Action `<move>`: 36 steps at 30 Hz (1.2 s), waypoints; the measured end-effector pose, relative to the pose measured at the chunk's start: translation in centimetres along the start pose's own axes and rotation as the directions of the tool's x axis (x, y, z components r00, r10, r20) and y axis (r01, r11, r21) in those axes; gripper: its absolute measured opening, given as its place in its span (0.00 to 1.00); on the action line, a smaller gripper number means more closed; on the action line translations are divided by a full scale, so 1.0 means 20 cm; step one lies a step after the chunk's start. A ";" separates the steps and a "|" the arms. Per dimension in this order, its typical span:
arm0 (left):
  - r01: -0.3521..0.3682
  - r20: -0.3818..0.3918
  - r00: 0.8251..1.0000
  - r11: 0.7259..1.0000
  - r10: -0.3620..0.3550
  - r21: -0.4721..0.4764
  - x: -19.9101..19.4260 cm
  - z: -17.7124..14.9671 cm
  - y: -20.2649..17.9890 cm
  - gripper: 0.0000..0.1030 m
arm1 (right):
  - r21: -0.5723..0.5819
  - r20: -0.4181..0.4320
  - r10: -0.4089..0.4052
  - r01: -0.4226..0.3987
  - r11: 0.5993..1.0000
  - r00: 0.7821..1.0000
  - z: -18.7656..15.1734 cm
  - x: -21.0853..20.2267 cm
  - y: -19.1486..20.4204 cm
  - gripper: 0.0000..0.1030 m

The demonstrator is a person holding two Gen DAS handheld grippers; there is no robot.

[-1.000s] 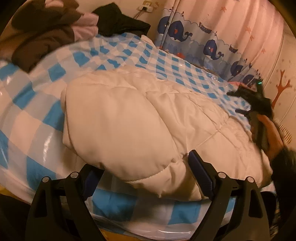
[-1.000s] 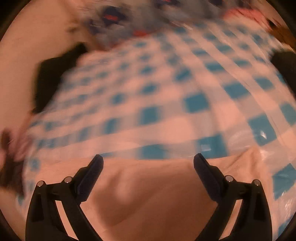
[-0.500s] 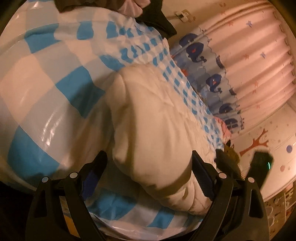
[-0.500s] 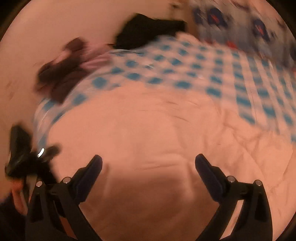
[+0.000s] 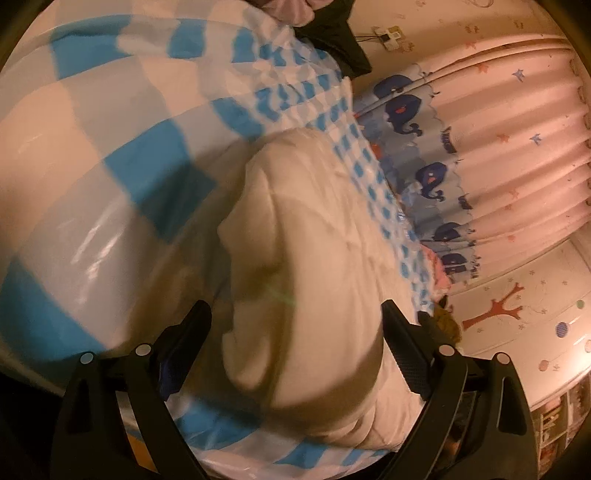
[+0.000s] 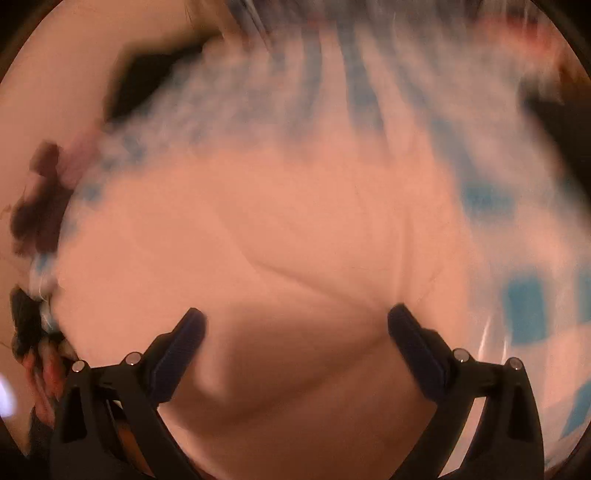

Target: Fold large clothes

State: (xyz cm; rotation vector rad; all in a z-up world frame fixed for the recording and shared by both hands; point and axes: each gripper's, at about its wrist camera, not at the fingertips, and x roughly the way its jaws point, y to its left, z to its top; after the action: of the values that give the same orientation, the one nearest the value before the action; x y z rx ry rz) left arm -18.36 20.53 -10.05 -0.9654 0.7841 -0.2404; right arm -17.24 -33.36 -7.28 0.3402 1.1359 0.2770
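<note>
Both wrist views sit close over the puffy white quilted coat on the blue-checked bed; right wrist view blurred

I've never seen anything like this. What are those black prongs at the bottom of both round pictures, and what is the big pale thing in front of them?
No robot here: a person holds a two-finger gripper in each hand, each with a wide-angle camera looking along its fingers, hence the round pictures. One picture comes from the left gripper, the other from the right gripper; the prongs are their fingers. Both are open and hold nothing. The pale thing is a puffy white jacket lying on a blue-and-white checked cover, to be folded. Dark clothes lie at the far edge, before a whale-print curtain. The right picture is blurred.
</note>
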 end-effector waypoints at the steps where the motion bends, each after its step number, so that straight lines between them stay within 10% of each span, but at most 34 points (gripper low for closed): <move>1: 0.004 0.003 1.000 1.000 -0.004 0.012 -0.01 0.00 -0.03 0.85 | 0.013 0.003 -0.019 0.019 1.000 1.000 0.02 -0.04 0.01 0.93; 7: -0.091 0.014 0.996 0.980 0.089 0.175 -0.02 -0.03 -0.17 0.85 | -0.309 0.218 0.038 0.031 0.951 0.975 0.01 -0.19 0.63 0.93; 12: -0.084 0.024 0.996 0.993 0.082 0.086 -0.08 0.04 -0.08 0.85 | -0.758 0.161 0.050 0.091 0.645 0.986 -0.38 0.18 1.38 0.93; 17: -0.042 0.062 0.997 0.996 0.037 0.078 -0.21 0.13 -0.04 0.85 | -0.846 0.332 -0.097 0.341 0.411 0.938 -0.59 0.57 1.71 0.93; 18: -0.025 0.075 0.997 0.997 0.019 0.078 -0.24 0.14 -0.03 0.85 | -0.836 0.349 -0.111 0.363 0.411 0.931 -0.55 0.62 1.73 0.93; 22: 0.000 0.081 0.997 0.999 -0.004 0.040 -0.31 0.15 0.04 0.85 | -0.642 0.190 0.013 0.114 0.758 0.982 -0.21 0.58 1.57 0.93; 24: 0.036 0.042 0.998 0.999 -0.036 0.001 -0.29 0.16 0.09 0.86 | -0.523 0.153 0.096 -0.002 0.852 0.984 -0.09 0.53 1.45 0.93; 31: 0.186 -0.028 0.982 0.980 -0.188 -0.067 -0.20 0.16 0.06 0.87 | -0.305 0.069 0.243 -0.211 0.929 0.968 0.03 0.51 1.34 0.93; 36: 0.351 -0.018 0.934 0.923 -0.358 -0.155 -0.18 0.17 0.07 0.87 | -0.175 0.064 0.337 -0.322 0.930 0.939 0.06 0.46 1.22 0.93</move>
State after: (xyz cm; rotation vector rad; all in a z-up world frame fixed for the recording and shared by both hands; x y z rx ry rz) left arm -18.78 25.31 -8.47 -1.2479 0.6717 -0.5263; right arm -13.51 -7.75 -4.65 0.3955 0.9539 0.6416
